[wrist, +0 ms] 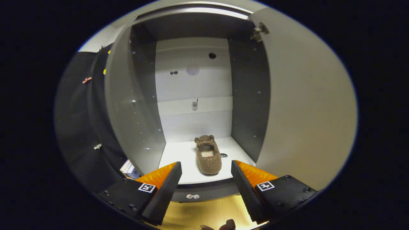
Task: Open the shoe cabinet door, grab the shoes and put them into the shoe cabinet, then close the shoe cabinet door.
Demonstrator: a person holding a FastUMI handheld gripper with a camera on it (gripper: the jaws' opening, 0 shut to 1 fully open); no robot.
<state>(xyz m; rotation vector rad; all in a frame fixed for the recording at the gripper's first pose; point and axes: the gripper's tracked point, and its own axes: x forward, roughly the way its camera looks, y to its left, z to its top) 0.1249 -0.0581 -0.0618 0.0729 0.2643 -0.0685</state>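
Black cloth (76,127) hangs as the booth's wall beside the furniture, dim and in shadow, with a small copper-coloured clip (86,80) fastened high on it and a small white tag (97,146) lower down; a pale surface (105,35) shows above the cloth; the floor (204,214) is light yellow wood, brightly lit from above; low against the cloth lies a small stack of boxes or papers (130,170), too blurred to tell which.

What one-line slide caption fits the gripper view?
Open tongs face the open shoe cabinet, one fuzzy brown slipper lying on its white shelf just beyond the fingers.
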